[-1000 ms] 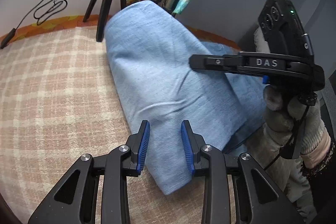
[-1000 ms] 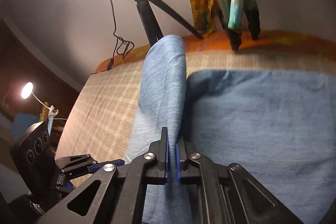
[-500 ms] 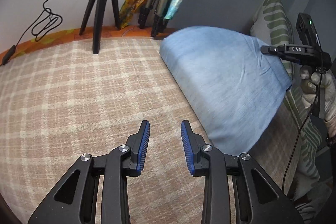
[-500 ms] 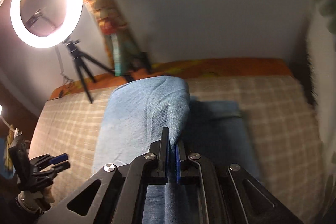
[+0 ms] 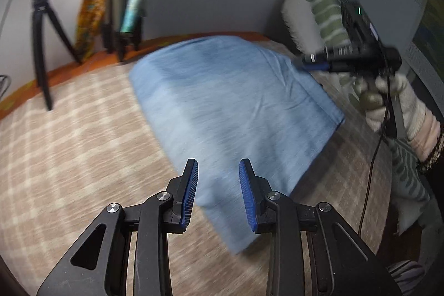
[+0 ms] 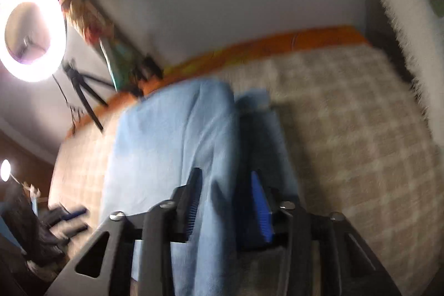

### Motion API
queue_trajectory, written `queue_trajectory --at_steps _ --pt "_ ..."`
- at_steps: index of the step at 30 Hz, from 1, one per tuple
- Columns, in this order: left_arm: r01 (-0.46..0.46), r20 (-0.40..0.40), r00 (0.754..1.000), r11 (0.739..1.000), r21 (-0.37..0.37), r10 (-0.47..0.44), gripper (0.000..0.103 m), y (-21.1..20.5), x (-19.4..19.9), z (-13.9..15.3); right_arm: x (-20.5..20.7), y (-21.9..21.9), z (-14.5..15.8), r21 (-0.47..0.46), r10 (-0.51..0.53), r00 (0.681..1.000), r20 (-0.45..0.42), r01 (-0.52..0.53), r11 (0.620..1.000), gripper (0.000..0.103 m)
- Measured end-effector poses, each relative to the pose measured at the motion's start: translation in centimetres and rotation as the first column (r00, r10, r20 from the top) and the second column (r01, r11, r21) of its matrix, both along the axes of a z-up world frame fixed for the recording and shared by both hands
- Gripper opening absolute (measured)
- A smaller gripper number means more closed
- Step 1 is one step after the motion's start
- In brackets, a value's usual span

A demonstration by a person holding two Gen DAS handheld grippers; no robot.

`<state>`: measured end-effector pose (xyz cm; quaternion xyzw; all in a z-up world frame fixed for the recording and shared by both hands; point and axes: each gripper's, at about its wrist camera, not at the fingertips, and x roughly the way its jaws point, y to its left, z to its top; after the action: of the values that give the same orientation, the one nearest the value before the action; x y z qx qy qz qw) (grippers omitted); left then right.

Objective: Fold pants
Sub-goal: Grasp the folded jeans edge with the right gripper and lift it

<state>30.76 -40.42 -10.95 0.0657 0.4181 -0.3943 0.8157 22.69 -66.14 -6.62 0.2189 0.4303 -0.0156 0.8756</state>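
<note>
Right gripper (image 6: 226, 201) was clamped on the pants (image 5: 230, 107) half a second ago; now its jaws stand wide, denim fold loose between them, so released. Pants lie folded over on the checked blanket (image 5: 69, 146), centre of the left wrist frame. Left gripper (image 5: 218, 196) still wide open, empty, hovering over the near hem. Fold looks laid; smoothing or another fold likely next.
</note>
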Motion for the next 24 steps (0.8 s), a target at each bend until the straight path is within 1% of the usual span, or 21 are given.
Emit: queue_trajectory --at_steps 2,4,6,9,11,12,13,14,16,17,18,20,21,24 --pt "0.022 -0.020 1.000 1.000 0.014 -0.022 0.029 -1.6 0.0 -1.3 0.6 -1.4 0.6 0.077 -0.022 0.999 0.047 0.018 0.997 0.044" --pt "0.022 -0.028 0.999 0.999 0.023 -0.022 0.029 -1.9 0.0 -2.0 1.8 -2.3 0.6 0.112 -0.039 0.998 0.051 0.033 0.993 0.046" --pt "0.020 -0.033 0.999 1.000 0.009 -0.020 0.032 -1.9 0.1 -2.5 3.7 -2.4 0.0 0.130 -0.033 0.999 0.037 0.028 0.991 0.046" --pt "0.022 -0.045 0.999 1.000 -0.015 -0.023 0.032 -1.4 0.3 -2.6 6.2 -1.9 -1.5 0.160 -0.006 1.000 0.012 0.004 0.987 0.046" --pt "0.024 -0.047 0.999 1.000 -0.017 -0.025 0.032 -1.2 0.4 -2.5 7.8 -1.8 -2.9 0.184 -0.018 1.000 -0.020 0.021 0.983 0.046" --pt "0.026 -0.045 0.999 1.000 -0.014 -0.027 0.032 -1.1 0.3 -2.5 8.4 -1.8 -3.5 0.198 -0.026 0.999 -0.033 0.032 0.980 0.041" --pt "0.028 -0.042 0.999 1.000 -0.012 -0.029 0.032 -1.0 0.3 -2.4 8.9 -1.6 -3.8 0.201 -0.031 0.999 -0.031 0.037 0.979 0.024" --pt "0.030 -0.041 0.999 0.999 -0.012 -0.030 0.032 -0.9 0.3 -2.3 9.0 -1.0 -3.6 0.177 -0.028 0.999 -0.020 0.031 0.984 0.019" --pt "0.024 -0.044 0.999 1.000 -0.019 -0.025 0.032 -0.4 0.3 -2.0 8.4 0.1 -2.2 0.075 -0.016 0.999 0.034 0.013 0.997 0.009" --pt "0.015 -0.036 0.999 1.000 -0.023 -0.016 0.032 -0.3 0.2 -1.7 7.8 0.4 -1.3 0.030 -0.008 0.998 0.065 0.006 1.000 0.006" --pt "0.007 -0.018 1.000 1.000 -0.029 -0.007 0.032 -0.1 0.2 -1.2 7.2 0.5 -0.4 -0.003 -0.016 0.995 0.096 0.016 1.000 0.004" --pt "-0.004 0.016 1.000 1.000 -0.030 0.005 0.032 0.1 0.2 -0.4 6.7 -0.1 0.6 -0.035 -0.037 0.992 0.118 0.041 0.999 0.003" --pt "-0.009 0.028 1.000 1.000 -0.030 0.010 0.032 0.2 0.3 -0.2 6.7 -0.2 0.5 -0.070 -0.045 0.993 0.108 0.053 0.996 0.003" --pt "-0.014 0.018 1.000 1.000 -0.019 0.014 0.032 -0.1 0.3 -0.4 8.0 0.3 -1.7 -0.141 -0.037 0.999 0.018 0.039 0.989 0.004"
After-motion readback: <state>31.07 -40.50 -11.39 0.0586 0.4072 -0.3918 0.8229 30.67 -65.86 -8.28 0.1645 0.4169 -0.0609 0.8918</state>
